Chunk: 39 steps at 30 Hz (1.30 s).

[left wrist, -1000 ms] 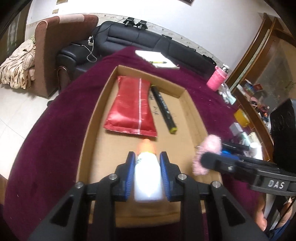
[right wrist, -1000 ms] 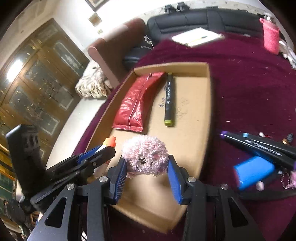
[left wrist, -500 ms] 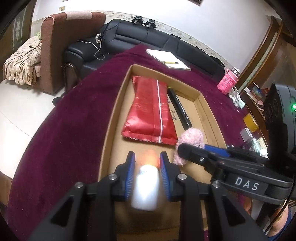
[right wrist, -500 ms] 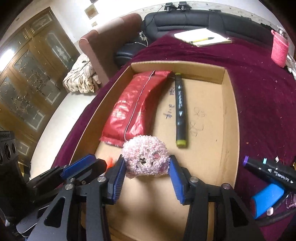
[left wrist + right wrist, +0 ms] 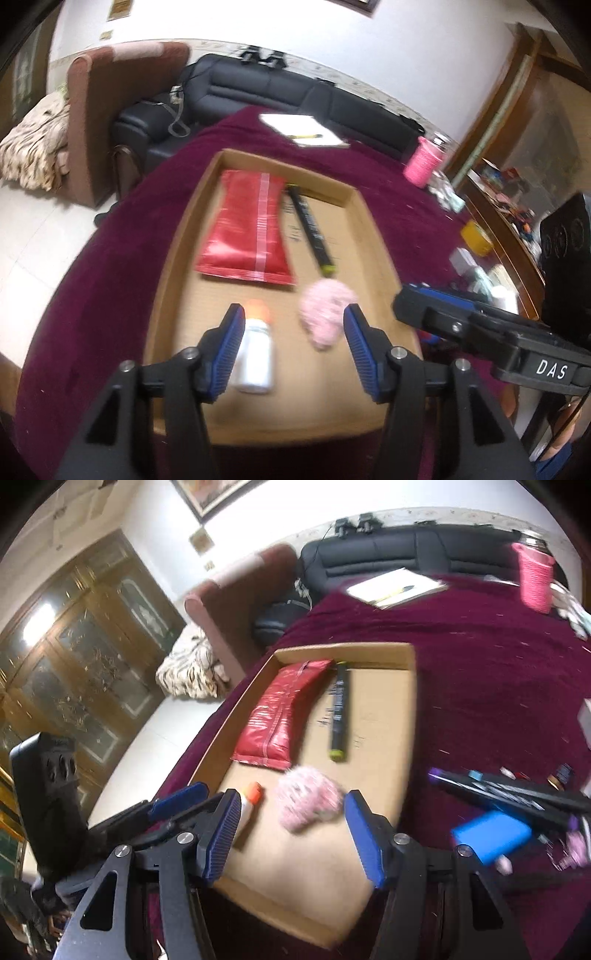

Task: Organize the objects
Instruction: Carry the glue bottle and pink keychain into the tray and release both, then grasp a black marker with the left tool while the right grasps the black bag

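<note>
Near the cardboard tray's point(image 5: 173, 254) near edge lie a smooth white glue bottle point(image 5: 255, 350) and fluffy pink pompom point(image 5: 327, 310); both grippers, left point(image 5: 293, 350) and right point(image 5: 291, 834), angle downward, fingers just spread, gripping nothing.

Both views motion-blurred. White bottle point(image 5: 255, 350) label unreadable; in right wrist view its body hidden behind gripper finger at 8 o'clock. Marker point(image 5: 312, 230) print illegible. Blue object point(image 5: 491, 836) at 4 o'clock smeared, unidentifiable. Clutter point(image 5: 506, 206) at 3 o'clock too small.

Living room: black sofa point(image 5: 295, 96), armchair point(image 5: 110, 110)
</note>
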Each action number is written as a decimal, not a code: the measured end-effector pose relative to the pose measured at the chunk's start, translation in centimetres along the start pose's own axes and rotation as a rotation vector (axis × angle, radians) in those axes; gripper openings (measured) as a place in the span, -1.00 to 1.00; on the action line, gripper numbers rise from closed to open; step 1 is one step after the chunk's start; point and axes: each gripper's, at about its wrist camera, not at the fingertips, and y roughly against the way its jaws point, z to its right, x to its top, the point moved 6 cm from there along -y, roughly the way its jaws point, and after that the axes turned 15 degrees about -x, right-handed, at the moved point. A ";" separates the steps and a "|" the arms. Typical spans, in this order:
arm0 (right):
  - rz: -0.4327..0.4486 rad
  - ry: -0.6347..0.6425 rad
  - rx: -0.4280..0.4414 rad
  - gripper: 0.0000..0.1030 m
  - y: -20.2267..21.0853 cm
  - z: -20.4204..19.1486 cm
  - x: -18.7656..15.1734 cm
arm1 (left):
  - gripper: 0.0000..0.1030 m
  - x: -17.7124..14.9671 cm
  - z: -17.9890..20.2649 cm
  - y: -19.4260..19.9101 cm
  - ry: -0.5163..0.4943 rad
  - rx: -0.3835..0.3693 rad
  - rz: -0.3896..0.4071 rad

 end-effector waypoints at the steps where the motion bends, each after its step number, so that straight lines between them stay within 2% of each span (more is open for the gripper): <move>1: 0.010 -0.006 0.002 0.24 0.9 1.0 -0.5 | 0.06 -0.1 1.0 -0.2 -0.017 -0.019 -0.008; 5: 0.075 -0.080 -0.033 0.24 4.7 6.7 -2.4 | 0.08 -1.3 5.6 -2.6 -0.113 -0.113 -0.090; 10: 0.120 -0.235 -0.058 0.33 9.1 15.2 -4.9 | 0.08 -3.9 12.1 -7.3 -0.259 -0.225 -0.223; 14: 0.147 -0.333 -0.106 0.40 11.9 21.2 -6.9 | 0.08 -6.1 16.4 -11.0 -0.392 -0.250 -0.325; 19: 0.167 -0.392 -0.160 0.39 14.1 25.9 -8.8 | 0.07 -7.7 19.9 -14.8 -0.549 -0.253 -0.422; 20: 0.172 -0.408 -0.168 0.39 14.6 27.0 -9.2 | 0.05 -8.1 20.5 -15.5 -0.585 -0.251 -0.444; 21: 0.176 -0.422 -0.177 0.39 15.1 28.0 -9.6 | -0.10 -8.5 20.9 -16.3 -0.615 -0.253 -0.471; 23: 0.183 -0.455 -0.199 0.39 16.0 29.8 -10.2 | -0.13 -8.6 21.8 -17.3 -0.681 -0.228 -0.477; 26: 0.181 -0.488 -0.231 0.39 16.9 31.9 -10.7 | -0.15 -7.9 22.1 -18.5 -0.661 -0.223 -0.491; 28: 0.165 -0.513 -0.261 0.39 17.0 33.4 -10.9 | -0.32 -8.2 21.9 -18.8 -0.644 -0.214 -0.507; 29: 0.156 -0.518 -0.274 0.39 17.0 33.9 -10.8 | -0.46 -9.0 21.6 -19.1 -0.631 -0.213 -0.536; 31: 0.140 -0.523 -0.298 0.39 16.8 35.0 -10.6 | -0.46 -9.8 21.8 -18.7 -0.662 -0.199 -0.512; 35: 0.080 -0.508 -0.336 0.39 14.8 36.3 -9.9 | -0.46 -9.9 21.3 -17.6 -0.552 -0.255 -0.516; 38: 0.046 -0.462 -0.383 0.39 13.0 36.6 -8.5 | -0.46 -10.0 21.2 -17.4 -0.534 -0.249 -0.509; 39: 0.029 -0.441 -0.427 0.39 12.2 36.9 -7.9 | -0.46 -9.9 21.3 -17.6 -0.531 -0.242 -0.507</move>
